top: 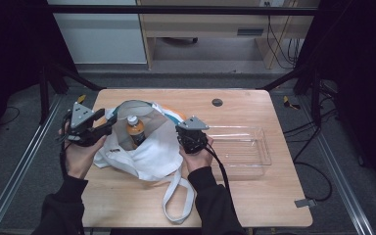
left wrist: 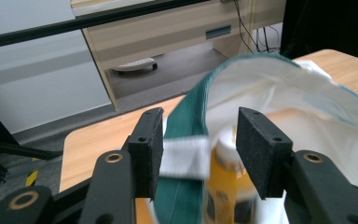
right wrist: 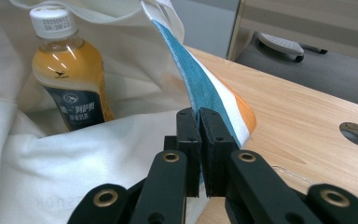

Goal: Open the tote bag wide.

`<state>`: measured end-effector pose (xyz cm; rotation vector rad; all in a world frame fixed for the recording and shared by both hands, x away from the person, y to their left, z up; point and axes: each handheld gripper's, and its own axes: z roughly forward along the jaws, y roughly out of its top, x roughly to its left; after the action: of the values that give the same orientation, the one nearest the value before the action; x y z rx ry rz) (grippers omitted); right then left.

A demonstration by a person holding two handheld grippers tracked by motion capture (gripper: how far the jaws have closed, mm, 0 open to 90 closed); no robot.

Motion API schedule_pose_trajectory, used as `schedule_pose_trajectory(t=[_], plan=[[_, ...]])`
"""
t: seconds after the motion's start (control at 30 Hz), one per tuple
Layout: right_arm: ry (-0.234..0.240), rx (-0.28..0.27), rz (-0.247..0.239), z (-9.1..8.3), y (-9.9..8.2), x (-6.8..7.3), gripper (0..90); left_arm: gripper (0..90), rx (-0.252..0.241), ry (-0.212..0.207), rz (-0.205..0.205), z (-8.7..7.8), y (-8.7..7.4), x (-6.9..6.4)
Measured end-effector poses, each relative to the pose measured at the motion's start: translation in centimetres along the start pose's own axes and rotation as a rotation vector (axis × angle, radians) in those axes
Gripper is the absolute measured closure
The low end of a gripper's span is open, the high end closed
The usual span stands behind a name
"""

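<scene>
A white tote bag (top: pixel 147 152) with a teal and orange rim lies open on the wooden table (top: pixel 259 196). Inside it stands a bottle of amber drink (top: pixel 135 130) with a white cap. My left gripper (top: pixel 108 122) is at the bag's left rim. In the left gripper view my left gripper (left wrist: pixel 199 144) has its jaws apart, with the teal rim (left wrist: pixel 191 112) and a white tag between them and the bottle (left wrist: pixel 223 177) behind. My right gripper (top: pixel 186 131) holds the bag's right rim. In the right gripper view my right gripper (right wrist: pixel 199 126) is shut on the teal rim (right wrist: pixel 200 88), beside the bottle (right wrist: pixel 70 74).
A clear plastic tray (top: pixel 262 147) sits on the table to the right of the bag. A round hole (top: pixel 217 102) lies near the table's far edge. The bag's white strap (top: pixel 176 200) trails toward the front edge between the person's forearms.
</scene>
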<state>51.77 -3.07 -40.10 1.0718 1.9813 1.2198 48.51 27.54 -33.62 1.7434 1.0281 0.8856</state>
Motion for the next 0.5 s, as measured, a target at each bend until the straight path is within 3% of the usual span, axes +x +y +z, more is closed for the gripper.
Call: schedule_pose_trajectory(t=[0.23,0.5], plan=[[0.008,0.001,0.011,-0.2,0.1,0.0,87.7,50.5,0.028,0.007,-0.002,-1.2,-2.7,0.5],[0.017,0.0,0.015,0.0,0.1,0.3,87.6,54.5,0.08,0.022,-0.017,-0.2,-4.5,0.9]])
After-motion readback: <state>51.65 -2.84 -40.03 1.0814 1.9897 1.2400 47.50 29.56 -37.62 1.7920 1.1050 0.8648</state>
